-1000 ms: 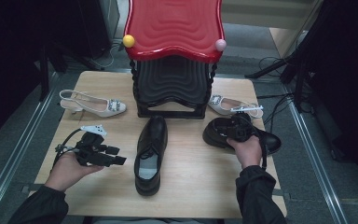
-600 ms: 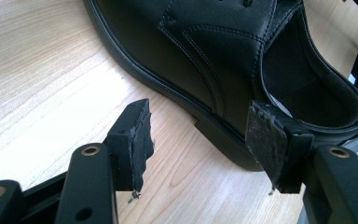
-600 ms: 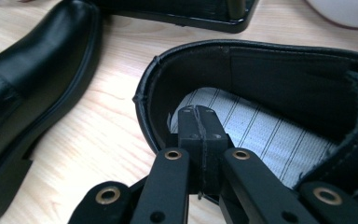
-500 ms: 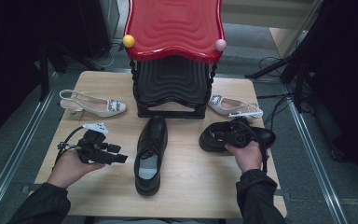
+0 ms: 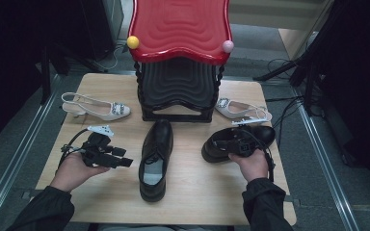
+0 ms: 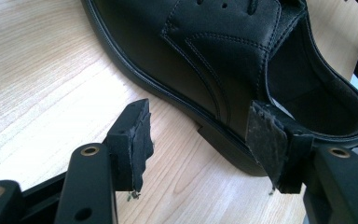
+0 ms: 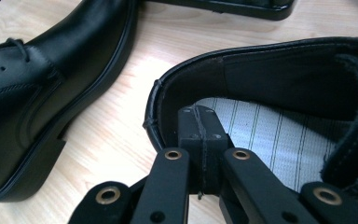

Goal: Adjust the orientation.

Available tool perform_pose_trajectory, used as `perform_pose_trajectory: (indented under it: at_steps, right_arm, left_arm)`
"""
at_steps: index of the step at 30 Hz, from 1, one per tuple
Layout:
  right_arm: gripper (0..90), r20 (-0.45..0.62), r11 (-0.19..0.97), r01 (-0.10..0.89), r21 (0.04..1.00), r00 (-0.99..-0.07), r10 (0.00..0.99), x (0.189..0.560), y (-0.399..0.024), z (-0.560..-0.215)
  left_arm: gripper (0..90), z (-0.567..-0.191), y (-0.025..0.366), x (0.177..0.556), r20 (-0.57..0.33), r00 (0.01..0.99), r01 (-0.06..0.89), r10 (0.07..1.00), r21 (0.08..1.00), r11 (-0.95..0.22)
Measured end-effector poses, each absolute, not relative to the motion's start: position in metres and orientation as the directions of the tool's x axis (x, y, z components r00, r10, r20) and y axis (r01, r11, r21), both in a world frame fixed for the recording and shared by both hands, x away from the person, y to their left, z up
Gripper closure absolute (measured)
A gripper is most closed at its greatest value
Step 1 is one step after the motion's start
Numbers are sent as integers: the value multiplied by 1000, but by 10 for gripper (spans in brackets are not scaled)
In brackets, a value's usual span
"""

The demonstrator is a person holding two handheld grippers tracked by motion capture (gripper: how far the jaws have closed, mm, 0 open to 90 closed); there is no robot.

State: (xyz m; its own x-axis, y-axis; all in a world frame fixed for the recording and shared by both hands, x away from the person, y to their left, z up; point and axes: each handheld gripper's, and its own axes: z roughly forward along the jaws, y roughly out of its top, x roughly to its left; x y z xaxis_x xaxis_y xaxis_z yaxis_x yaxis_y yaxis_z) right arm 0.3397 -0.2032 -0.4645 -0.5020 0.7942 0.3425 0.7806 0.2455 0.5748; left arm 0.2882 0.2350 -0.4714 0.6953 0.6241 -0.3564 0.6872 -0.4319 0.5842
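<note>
A black lace-up shoe point(image 5: 155, 159) lies in the middle of the wooden table point(image 5: 197, 192), toe pointing away from me. My left gripper point(image 5: 125, 161) sits just left of it, open and aimed at its side. In the left gripper view the open jaws point(image 6: 200, 126) frame the shoe's heel side point(image 6: 205, 56) with nothing between them. The matching black shoe point(image 5: 265, 134) lies at the right. My right gripper point(image 5: 238, 144) is shut, its tips inside that shoe's opening. In the right gripper view the closed pads point(image 7: 200, 128) rest over the striped insole point(image 7: 270, 140), just inside the heel rim point(image 7: 153, 112).
A black stacked stand with a red wavy top point(image 5: 180, 29) occupies the back middle of the table. One white slingback heel point(image 5: 96, 107) lies at the back left and another point(image 5: 241, 109) at the back right. Cables trail off the right side on the floor.
My right hand has slid a little to the left with its gripper in the right black shoe, and the shoe has shifted and turned with it. The left gripper has stayed put.
</note>
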Motion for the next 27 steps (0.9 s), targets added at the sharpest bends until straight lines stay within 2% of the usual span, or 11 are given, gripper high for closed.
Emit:
perform_pose_trajectory:
  at_steps: [27]
  right_arm:
    - [900,373,343,750,566,-604,704,303,-170,-467]
  left_arm:
    - [400,-469,238,289,-349,697,681,627,595,-426]
